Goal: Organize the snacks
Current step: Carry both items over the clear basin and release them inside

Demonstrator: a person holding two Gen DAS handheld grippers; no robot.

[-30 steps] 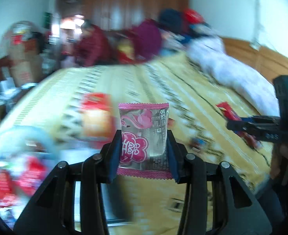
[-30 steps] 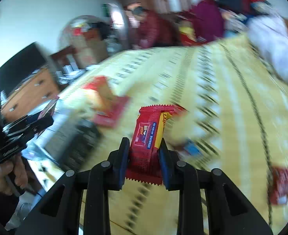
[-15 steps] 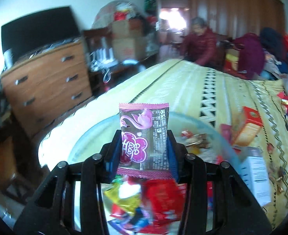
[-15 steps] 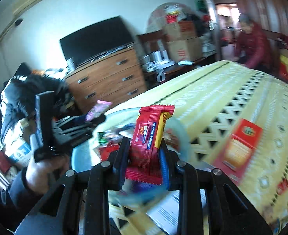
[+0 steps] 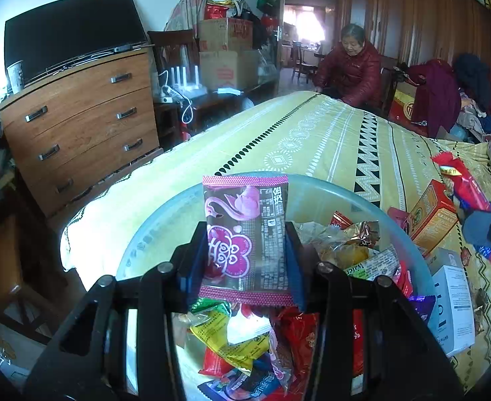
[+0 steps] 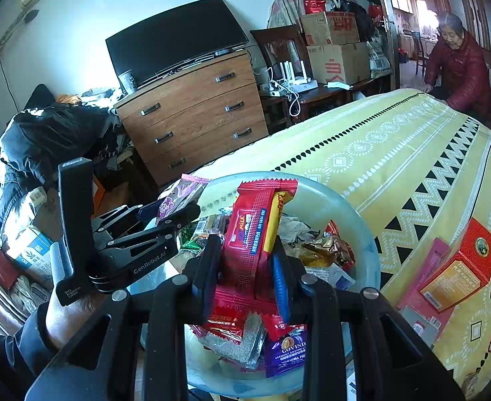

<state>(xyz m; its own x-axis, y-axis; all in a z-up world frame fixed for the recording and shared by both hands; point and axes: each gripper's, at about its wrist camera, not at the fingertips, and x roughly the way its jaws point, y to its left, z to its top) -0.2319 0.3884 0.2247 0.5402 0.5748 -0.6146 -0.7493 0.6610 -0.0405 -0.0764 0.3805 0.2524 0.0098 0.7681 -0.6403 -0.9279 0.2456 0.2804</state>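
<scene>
Both tools carry a snack each above the snack bowl on the bed.

Left tool (image 5: pixel 245 260) is clamped on a pink and brown packet (image 5: pixel 245 234), held upright in the lower centre of its view over the pale round bowl (image 5: pixel 329 193), which is full of mixed wrappers. Right tool (image 6: pixel 248 267) is clamped on a red bar wrapper (image 6: pixel 255 227) with a yellow stripe, also upright, above the same bowl (image 6: pixel 355 220). At the left of the right view a hand (image 6: pixel 68 314) grips the left tool. On the yellow patterned bed (image 6: pixel 395 153), a red and orange box (image 6: pixel 459 270) stands just right of the bowl.
</scene>
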